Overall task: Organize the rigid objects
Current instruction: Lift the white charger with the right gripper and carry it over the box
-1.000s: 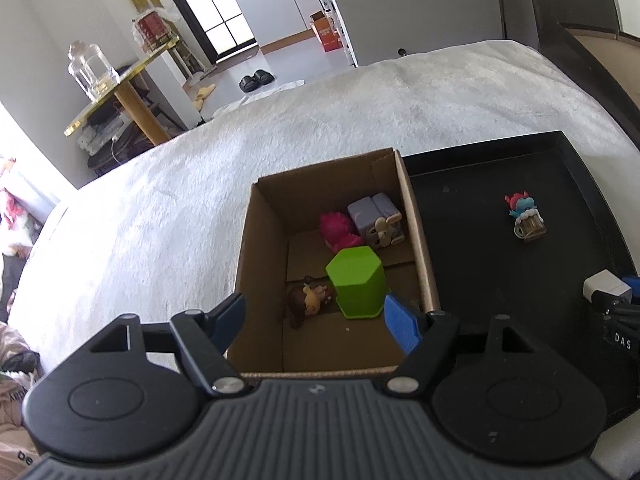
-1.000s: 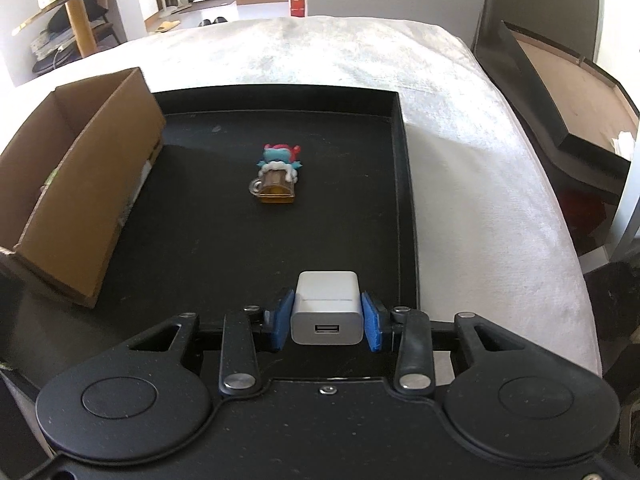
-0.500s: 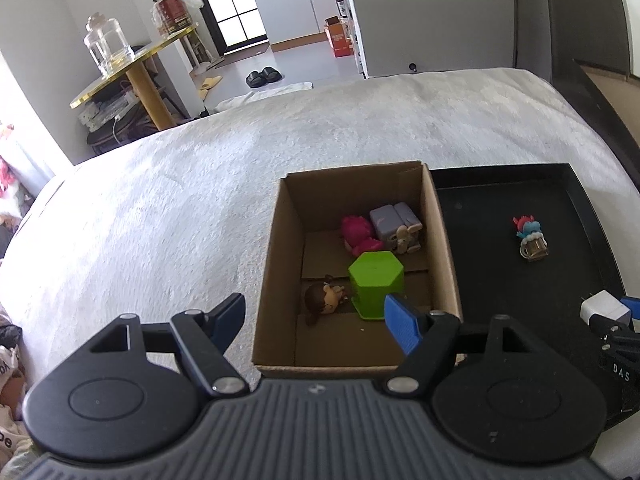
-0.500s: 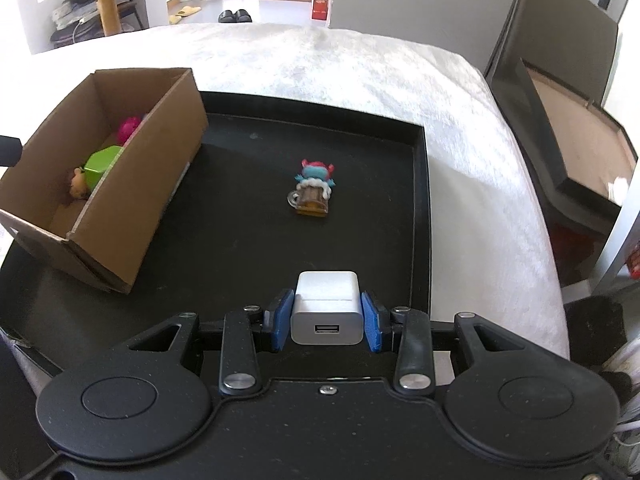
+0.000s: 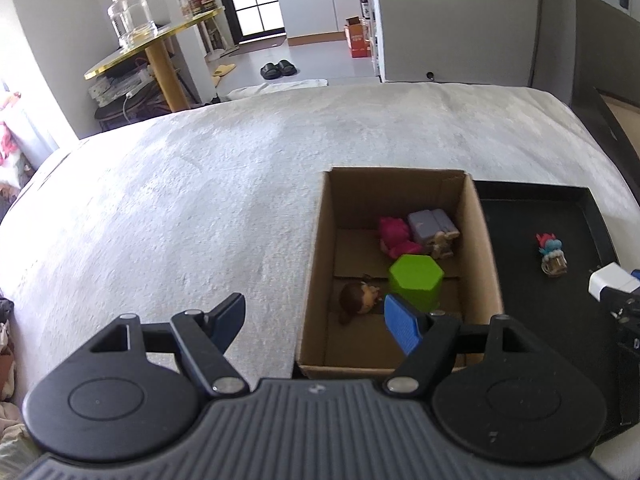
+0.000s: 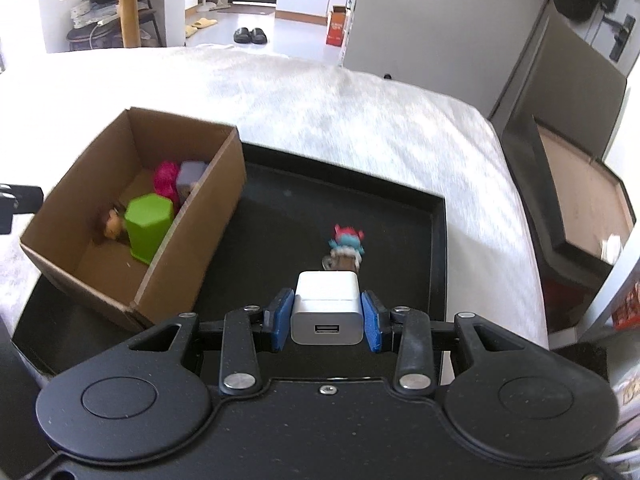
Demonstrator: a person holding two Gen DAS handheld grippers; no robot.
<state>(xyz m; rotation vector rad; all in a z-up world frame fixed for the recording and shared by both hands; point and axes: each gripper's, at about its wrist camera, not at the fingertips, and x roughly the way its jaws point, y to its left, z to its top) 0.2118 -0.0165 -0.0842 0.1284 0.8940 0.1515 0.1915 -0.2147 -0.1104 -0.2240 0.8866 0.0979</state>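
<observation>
My right gripper point(image 6: 327, 322) is shut on a white USB charger point(image 6: 327, 306), held above the black tray point(image 6: 436, 248). The charger point(image 5: 610, 285) also shows at the right edge of the left wrist view. A small red-and-teal figurine point(image 6: 346, 246) lies on the tray just beyond it. The cardboard box point(image 6: 80, 168) on the tray's left holds a green hexagonal cup point(image 6: 148, 220), a pink toy point(image 6: 166, 178), a lilac block point(image 6: 191, 174) and a brown-haired doll point(image 5: 356, 300). My left gripper point(image 5: 316, 316) hangs open and empty over the box's near left corner.
The tray and box sit on a white fuzzy blanket point(image 5: 180, 208). A dark framed board point(image 6: 576, 184) leans at the right. Beyond the bed stand a gold round table point(image 5: 156, 40) with a glass jar, slippers on the floor and white cabinets.
Both grippers have risen and pulled back, so more of the box and tray shows. The right one carried the charger up and now sees into the box. The left has drifted leftward.
</observation>
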